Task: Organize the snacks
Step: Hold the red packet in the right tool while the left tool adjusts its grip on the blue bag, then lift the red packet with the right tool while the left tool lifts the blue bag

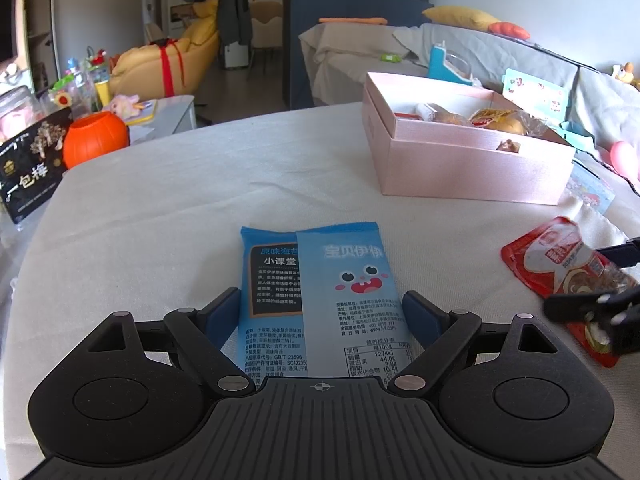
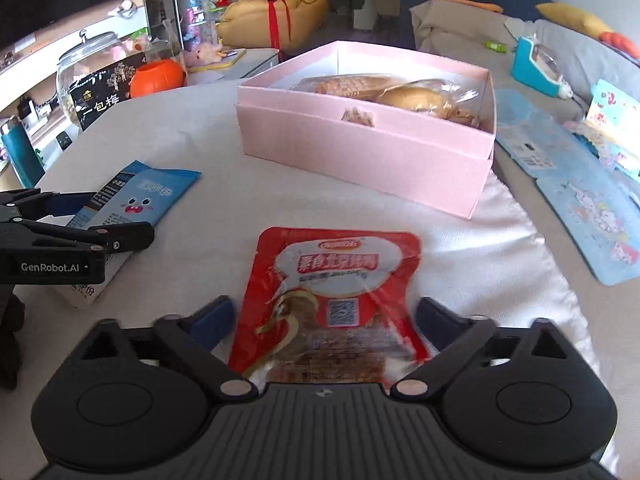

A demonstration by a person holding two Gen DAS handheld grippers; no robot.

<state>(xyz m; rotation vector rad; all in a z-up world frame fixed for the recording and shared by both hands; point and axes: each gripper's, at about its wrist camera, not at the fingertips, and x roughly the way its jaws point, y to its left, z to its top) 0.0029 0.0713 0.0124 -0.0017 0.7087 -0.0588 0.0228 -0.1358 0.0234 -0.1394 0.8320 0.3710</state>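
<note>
On the cloth-covered desk (image 1: 160, 200), the flat light-blue foil seaweed packet (image 1: 320, 300) lies between the left gripper's (image 1: 320, 312) open jaws and the glossy red snack pouch (image 2: 332, 300) between the right gripper's (image 2: 324, 320) open jaws, both probably light, crinkly, slippery, best pinched across their side edges.

Red packet (image 2: 332, 304) — near end hidden; label print blurred.

A home living room: sofa (image 1: 500, 46), cushions (image 1: 460, 16), toys (image 1: 626, 72).
</note>
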